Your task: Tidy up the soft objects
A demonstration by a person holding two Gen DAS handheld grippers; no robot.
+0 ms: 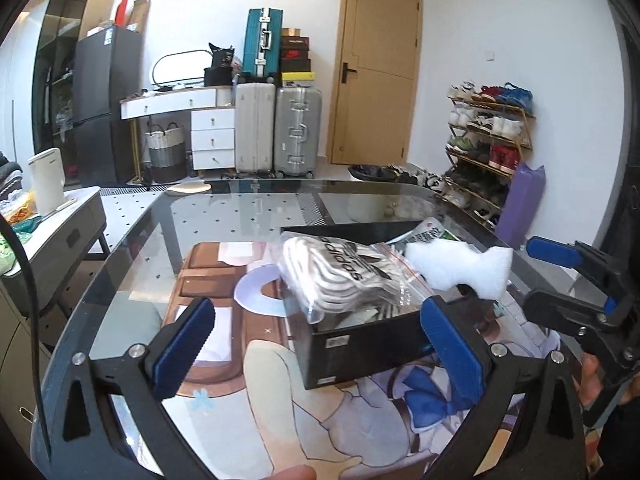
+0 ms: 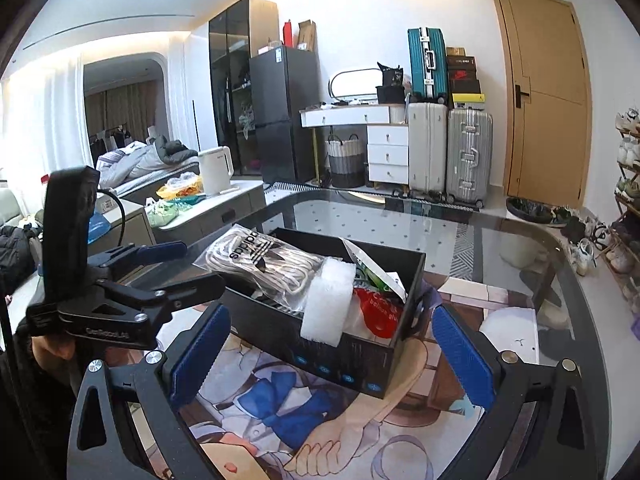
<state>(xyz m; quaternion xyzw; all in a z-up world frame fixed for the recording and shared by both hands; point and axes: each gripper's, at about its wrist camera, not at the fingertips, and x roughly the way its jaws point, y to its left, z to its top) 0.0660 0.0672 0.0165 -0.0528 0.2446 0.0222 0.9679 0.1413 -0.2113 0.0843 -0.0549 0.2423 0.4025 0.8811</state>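
The black box [image 2: 352,360] is the landmark here: it sits on the printed mat [image 2: 280,420] that covers the near part of the glass table [image 2: 520,232], and the soft things are gathered into it, which looks like the point of the tidying. Lying across the box's top on the side nearer the fridge is a clear zip bag of white rope or laces [image 1: 344,276] with an Adidas mark; it is too bulky to sink in, so it rests on the rim and bulges above it. Beside it, a white foam piece [image 2: 328,300] hangs over the near wall of the box, half in and half out, probably because the box is already full. Deeper in the box, toward the door side, lie a red bag [image 2: 376,316] and some printed packets.

The left claw [image 1: 320,352] is wide open and holds nothing; the near corner of the box shows between its blue pads. The right claw [image 2: 332,352] is likewise spread wide and empty, with the box's near wall framed between its pads, neither pad clearly touching it. I judge both are poised to press or tuck the overhanging foam and bag down.
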